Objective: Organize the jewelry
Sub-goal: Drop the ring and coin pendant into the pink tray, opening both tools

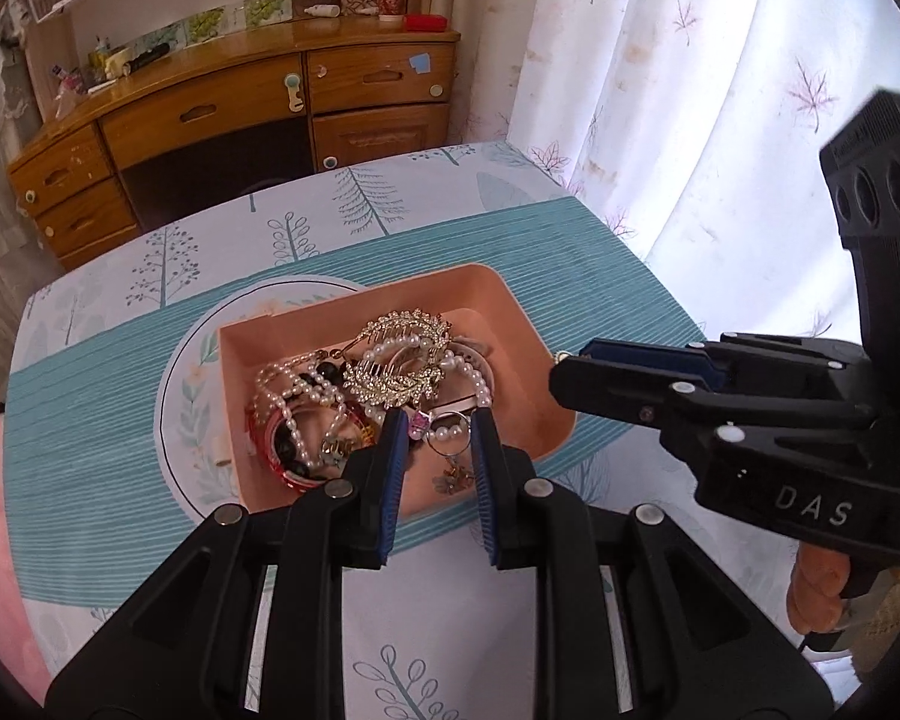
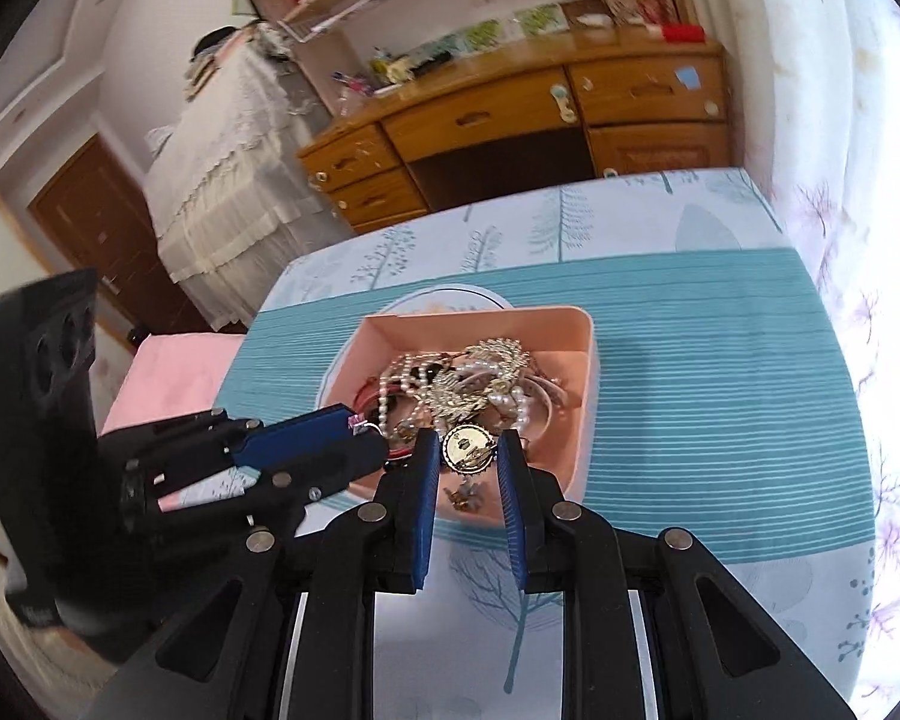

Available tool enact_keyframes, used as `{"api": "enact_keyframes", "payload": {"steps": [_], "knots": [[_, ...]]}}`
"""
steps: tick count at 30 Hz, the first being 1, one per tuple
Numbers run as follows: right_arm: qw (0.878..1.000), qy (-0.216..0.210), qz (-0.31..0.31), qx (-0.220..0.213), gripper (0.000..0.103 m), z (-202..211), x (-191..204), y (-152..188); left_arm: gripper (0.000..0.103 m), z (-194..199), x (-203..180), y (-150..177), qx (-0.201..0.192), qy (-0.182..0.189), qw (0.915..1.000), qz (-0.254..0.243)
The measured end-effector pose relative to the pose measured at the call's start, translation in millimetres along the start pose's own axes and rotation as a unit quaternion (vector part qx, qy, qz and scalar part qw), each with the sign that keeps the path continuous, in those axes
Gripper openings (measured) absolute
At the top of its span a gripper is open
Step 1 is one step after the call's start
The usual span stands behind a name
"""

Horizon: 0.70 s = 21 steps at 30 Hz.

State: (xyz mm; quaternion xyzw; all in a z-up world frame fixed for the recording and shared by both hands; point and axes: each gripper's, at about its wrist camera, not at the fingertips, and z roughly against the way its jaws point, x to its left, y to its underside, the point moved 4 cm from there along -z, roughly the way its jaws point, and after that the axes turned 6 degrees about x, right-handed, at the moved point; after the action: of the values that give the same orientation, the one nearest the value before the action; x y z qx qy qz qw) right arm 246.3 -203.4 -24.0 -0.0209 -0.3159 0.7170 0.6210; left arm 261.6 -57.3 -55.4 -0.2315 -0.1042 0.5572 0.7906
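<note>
A pink tray [image 1: 510,306] [image 2: 588,360] sits on the teal runner and holds a heap of jewelry: pearl strands [image 1: 282,402], a gold rhinestone comb [image 1: 399,360], a red bangle [image 1: 264,444], rings. My left gripper [image 1: 435,420] hangs over the tray's near side with a ring with a pink stone and pearls [image 1: 444,429] between its blue pads; it also shows in the right wrist view [image 2: 366,426]. My right gripper [image 2: 468,438] holds a round gold pendant [image 2: 467,449] between its pads above the tray's near edge; it also shows in the left wrist view [image 1: 561,360].
The table [image 1: 390,630] has a white cloth with tree prints and a teal striped runner [image 1: 90,420]. A pink seat [image 2: 168,372] stands at its left. A wooden desk [image 1: 240,120] stands behind, a curtain [image 1: 660,90] on the right.
</note>
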Motion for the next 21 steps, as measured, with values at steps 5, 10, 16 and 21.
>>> {"api": "enact_keyframes", "payload": {"steps": [5, 10, 16, 21], "knots": [[1.000, 0.006, -0.011, 0.008, 0.020, -14.9, -5.6, -3.9, 0.020, -7.6, -5.6, 1.0, 0.013, -0.007, 0.9998, -0.016], [1.000, 0.008, -0.014, 0.011, 0.020, -19.9, -5.6, -4.3, 0.040, -4.4, -1.8, 2.9, 0.012, -0.010, 0.9998, -0.014], [1.000, 0.004, -0.016, 0.012, 0.020, -17.2, -1.5, -2.5, 0.048, 5.8, 8.6, 3.0, 0.006, -0.009, 0.9998, 0.014], [1.000, -0.005, -0.022, 0.015, 0.020, -14.3, -1.4, -1.8, 0.048, 13.8, 20.2, 6.0, 0.004, -0.011, 0.9994, 0.033]]}}
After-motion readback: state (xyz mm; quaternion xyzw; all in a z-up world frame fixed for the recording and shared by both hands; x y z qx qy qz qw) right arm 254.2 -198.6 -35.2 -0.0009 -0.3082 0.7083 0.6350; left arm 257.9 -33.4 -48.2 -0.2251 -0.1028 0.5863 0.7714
